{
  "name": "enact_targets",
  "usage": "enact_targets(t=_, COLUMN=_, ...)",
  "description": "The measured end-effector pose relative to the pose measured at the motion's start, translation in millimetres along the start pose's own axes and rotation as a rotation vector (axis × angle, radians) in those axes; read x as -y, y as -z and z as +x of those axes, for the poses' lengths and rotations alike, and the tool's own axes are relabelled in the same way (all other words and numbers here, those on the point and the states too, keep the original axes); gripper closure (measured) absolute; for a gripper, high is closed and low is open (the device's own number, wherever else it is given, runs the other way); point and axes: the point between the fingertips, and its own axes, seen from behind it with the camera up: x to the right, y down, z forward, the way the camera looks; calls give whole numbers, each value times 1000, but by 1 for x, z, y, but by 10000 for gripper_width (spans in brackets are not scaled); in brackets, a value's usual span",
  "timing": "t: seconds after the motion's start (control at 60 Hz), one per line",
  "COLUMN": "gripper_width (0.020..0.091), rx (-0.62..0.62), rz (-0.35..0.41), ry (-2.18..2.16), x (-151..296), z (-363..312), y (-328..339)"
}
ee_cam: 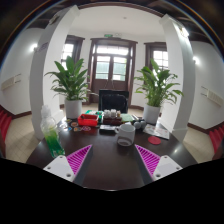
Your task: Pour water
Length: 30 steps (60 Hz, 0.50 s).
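Note:
My gripper (pixel 112 160) stands open above a dark round table (pixel 105 165), with only bare tabletop between its magenta pads (pixel 78 157). Beyond the fingers, slightly to the right, a pale grey cup (pixel 125 135) rests on the table. A green plastic bottle (pixel 52 138) stands upright to the left, just beyond the left finger. Whether either holds water I cannot tell.
Clutter fills the table's far half: a red box (pixel 88 121), a dark monitor (pixel 112 101), papers on the right (pixel 157 130). Two potted plants (pixel 72 80) (pixel 156 88) flank a door at the back. White pillars stand on both sides.

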Motion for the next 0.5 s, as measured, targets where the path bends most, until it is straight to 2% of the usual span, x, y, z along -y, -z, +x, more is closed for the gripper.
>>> enact_targets(t=0.317, gripper_width=255, rx=228, rz=-30, ry=6, x=-29, z=-103, y=-19)
enact_targets(t=0.5, gripper_width=259, rx=314, rz=56, ry=-99, x=-1, z=-137, y=-64)
